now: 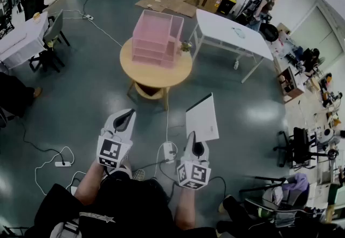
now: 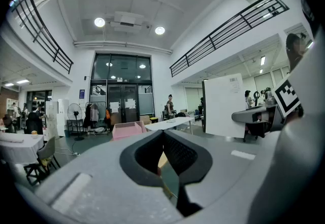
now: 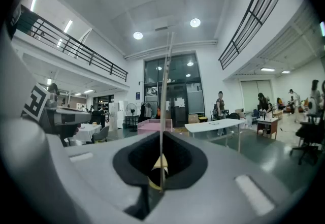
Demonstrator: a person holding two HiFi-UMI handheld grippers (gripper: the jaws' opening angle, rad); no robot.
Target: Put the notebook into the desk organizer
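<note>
Right gripper (image 1: 193,137) fingers pinch the white notebook (image 1: 202,118) by one edge, well short of the pink desk organizer (image 1: 153,37) on the round counter (image 1: 156,76); left gripper (image 1: 125,118) fingers seem pressed together, empty; risk: narrow grip lets it pivot or slip.

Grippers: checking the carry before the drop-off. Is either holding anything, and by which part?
The right gripper is shut on the near edge of the white notebook; the left gripper holds nothing.

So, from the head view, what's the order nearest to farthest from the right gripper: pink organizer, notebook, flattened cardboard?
1. Notebook, held in the right gripper.
2. Pink organizer, on the round table ahead.
3. Flattened cardboard, far beyond that table.
</note>
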